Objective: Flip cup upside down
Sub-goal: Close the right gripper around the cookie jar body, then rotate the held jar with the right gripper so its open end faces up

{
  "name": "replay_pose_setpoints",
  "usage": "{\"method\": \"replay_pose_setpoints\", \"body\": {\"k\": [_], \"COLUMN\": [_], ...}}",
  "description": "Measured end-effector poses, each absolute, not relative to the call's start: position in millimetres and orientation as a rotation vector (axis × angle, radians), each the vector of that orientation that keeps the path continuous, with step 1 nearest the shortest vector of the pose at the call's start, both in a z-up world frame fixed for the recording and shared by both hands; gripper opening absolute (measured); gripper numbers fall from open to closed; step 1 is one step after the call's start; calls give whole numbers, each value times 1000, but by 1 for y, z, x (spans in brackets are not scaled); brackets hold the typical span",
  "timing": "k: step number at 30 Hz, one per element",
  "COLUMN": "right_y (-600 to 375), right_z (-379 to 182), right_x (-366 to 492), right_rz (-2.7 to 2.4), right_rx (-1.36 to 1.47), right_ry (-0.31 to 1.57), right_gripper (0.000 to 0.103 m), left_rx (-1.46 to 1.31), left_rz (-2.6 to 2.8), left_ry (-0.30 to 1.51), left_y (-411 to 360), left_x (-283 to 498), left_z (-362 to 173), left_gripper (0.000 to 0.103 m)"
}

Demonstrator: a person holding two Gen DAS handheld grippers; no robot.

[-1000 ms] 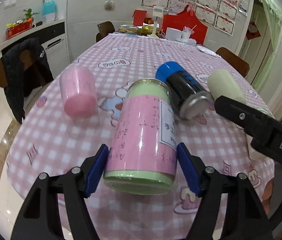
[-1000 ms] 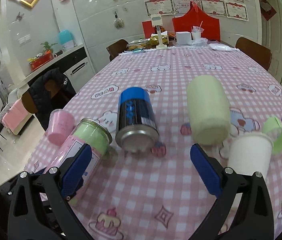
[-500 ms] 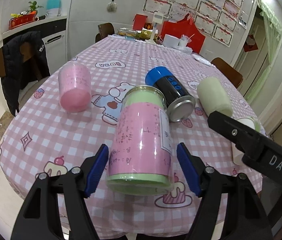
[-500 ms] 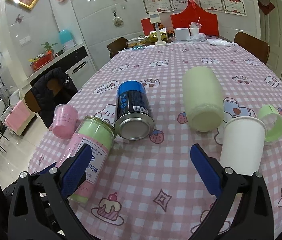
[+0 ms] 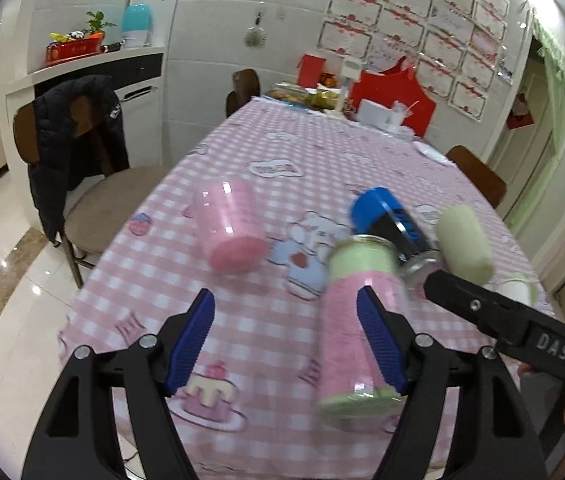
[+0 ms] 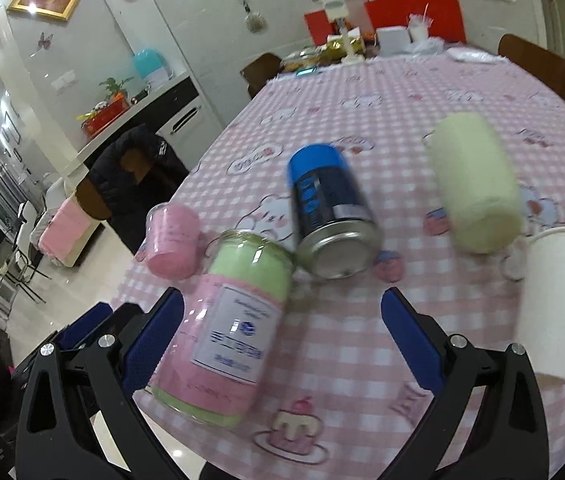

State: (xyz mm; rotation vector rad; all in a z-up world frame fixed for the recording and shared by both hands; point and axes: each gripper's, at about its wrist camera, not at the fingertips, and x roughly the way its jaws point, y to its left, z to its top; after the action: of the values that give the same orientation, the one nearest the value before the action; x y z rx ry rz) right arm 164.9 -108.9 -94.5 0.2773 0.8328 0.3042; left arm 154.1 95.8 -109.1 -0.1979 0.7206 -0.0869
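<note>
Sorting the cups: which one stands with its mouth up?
The white paper cup at the right; the pink cup and pale green cup lie on their sides.

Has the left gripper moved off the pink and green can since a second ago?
Yes. The left gripper swung left: the pink and green can, earlier between its fingers, now lies behind its right finger.

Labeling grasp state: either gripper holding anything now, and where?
Nothing held. Left gripper open, pink-and-green can beside its right finger, not between. Right gripper open, empty.
</note>
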Motion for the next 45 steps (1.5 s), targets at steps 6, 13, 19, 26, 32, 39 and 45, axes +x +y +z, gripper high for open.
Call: {"method": "replay_pose_setpoints", "body": {"k": [6, 13, 19, 26, 32, 39, 45], "right_y": [-94, -91, -90, -87, -82, -75, -66], "right_z": [-112, -125, -127, -133, -117, -89, -74], "right_x": [187, 204, 210, 213, 199, 183, 174], "right_rz": [329, 343, 352, 395, 421, 394, 341], "right_rx": [346, 420, 410, 411, 352, 197, 41], "right_ry": [928, 989, 1004, 1026, 973, 835, 714], "right_gripper": [95, 95, 95, 74, 73, 72, 71], "left_rx": [-194, -183, -178, -181, -180, -197, -211], "left_rz": [-73, -81, -99, -101, -106, -114, -125], "left_ry": [738, 752, 756, 757, 742, 715, 694], "left_y": [117, 124, 123, 123, 123, 123, 120], "left_x": [169, 183, 190, 191, 183, 169, 162], "left_z": [-118, -129, -133, -134, -129, -120, -116], "left_gripper": [72, 72, 72, 72, 72, 72, 72]}}
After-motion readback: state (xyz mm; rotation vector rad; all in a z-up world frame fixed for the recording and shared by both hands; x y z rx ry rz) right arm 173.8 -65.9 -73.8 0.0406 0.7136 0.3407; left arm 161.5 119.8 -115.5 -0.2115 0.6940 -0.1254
